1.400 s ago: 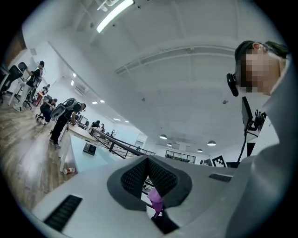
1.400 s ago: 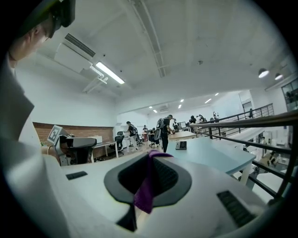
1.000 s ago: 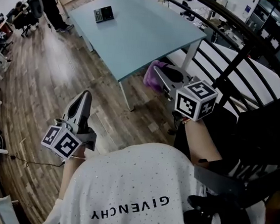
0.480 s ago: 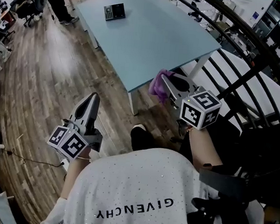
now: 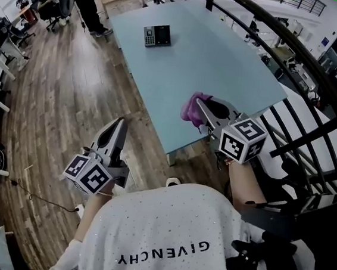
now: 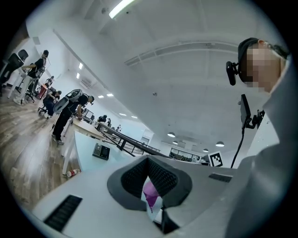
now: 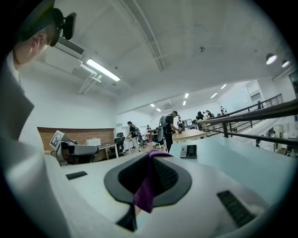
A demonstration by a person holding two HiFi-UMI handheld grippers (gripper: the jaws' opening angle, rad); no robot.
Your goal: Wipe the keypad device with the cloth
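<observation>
Right gripper (image 5: pixel 200 106) clamped on purple cloth (image 5: pixel 190 108), held above near edge of table (image 5: pixel 235 72). Keypad device (image 5: pixel 157 35) flat near far left corner, well apart from cloth. Left gripper (image 5: pixel 116 129) over wooden floor (image 5: pixel 52 101), jaws pressed together (purple sliver showing in slit).

I read one legible text: the brand word GIVENCHY, in dark capitals on the white shirt (image 5: pixel 162 247). In the head view it stands upside down. The left marker cube (image 5: pixel 89 174) and the right marker cube (image 5: pixel 243 139) carry black-and-white square codes only. Print on the keypad device (image 5: pixel 157 35) is too small to read.
</observation>
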